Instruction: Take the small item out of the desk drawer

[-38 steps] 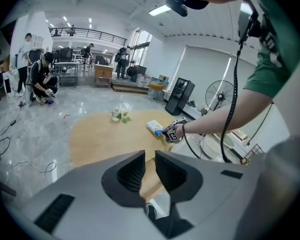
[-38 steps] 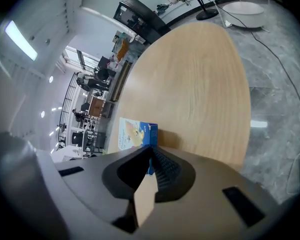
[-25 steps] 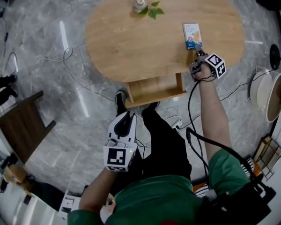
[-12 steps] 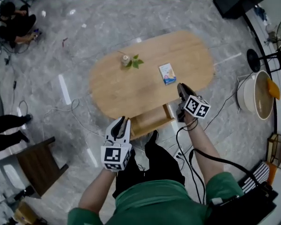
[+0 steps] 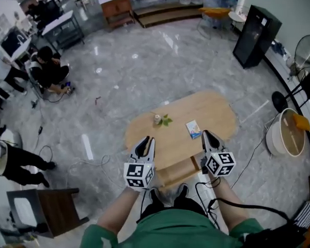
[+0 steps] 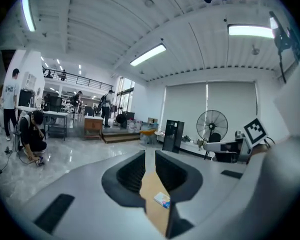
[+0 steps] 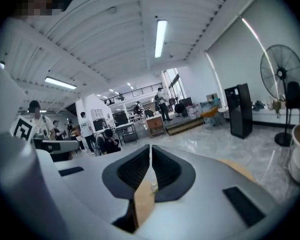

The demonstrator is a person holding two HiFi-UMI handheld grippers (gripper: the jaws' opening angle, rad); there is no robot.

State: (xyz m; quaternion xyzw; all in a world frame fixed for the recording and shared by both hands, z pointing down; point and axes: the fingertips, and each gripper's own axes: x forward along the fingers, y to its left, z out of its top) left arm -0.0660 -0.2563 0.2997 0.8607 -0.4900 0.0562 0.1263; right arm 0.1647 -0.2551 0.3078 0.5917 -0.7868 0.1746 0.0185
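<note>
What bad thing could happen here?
The drawer stands open right by the person's shoes, so a shin could bump it. The black cable loops loose close by and might snag or trip the person.

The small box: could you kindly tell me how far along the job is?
Done: the small white-and-blue box lies on the oval wooden table. In hand: nothing; the right tool, jaws just closing, is empty, as is the left tool. Remaining: the wooden drawer stands open.
</note>
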